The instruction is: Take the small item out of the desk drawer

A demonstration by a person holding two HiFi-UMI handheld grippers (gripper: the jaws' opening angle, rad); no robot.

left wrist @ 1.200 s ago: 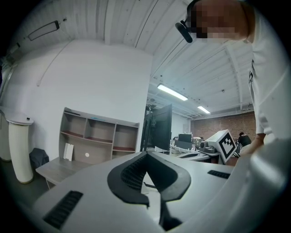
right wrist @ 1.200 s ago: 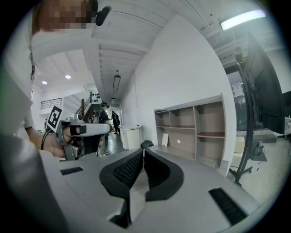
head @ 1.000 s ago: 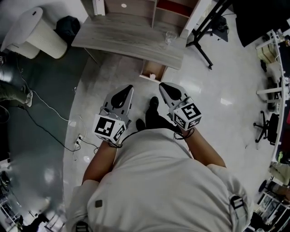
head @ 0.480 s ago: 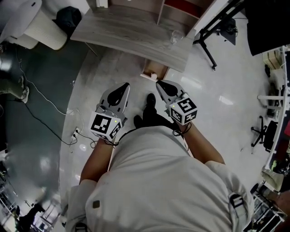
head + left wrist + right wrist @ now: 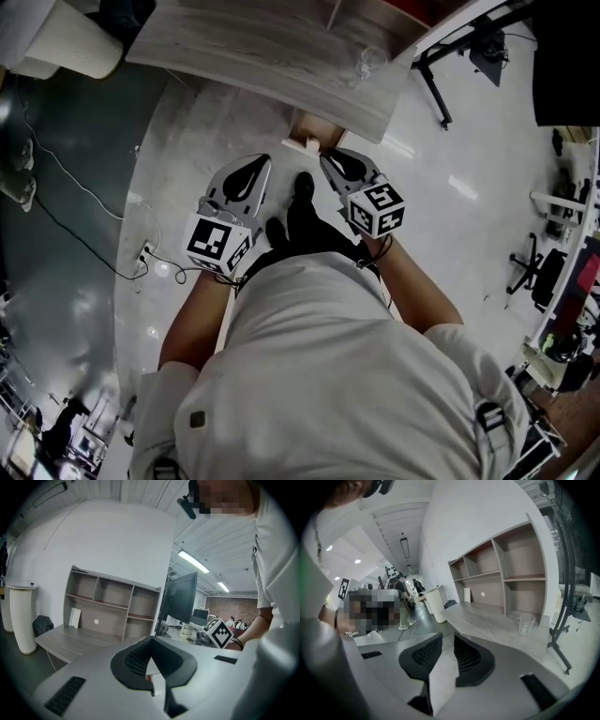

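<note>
White short-sleeved shirt (image 5: pixel 319 375). Grey left hand-held gripper (image 5: pixel 262 162), right hand-held gripper (image 5: pixel 325 156): black pads (image 5: pixel 425 654), marker cubes (image 5: pixel 221 246).

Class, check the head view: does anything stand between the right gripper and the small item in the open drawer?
Nothing visible does. The small item lies uncovered in the open drawer, just ahead of the right gripper, whose jaws have just been opening with nothing between them.

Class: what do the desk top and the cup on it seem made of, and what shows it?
Desk top: likely wood or wood-look laminate, matte grey; streaky grain shows. Cup: clear glass or plastic, glossy; the background shows through it.
</note>
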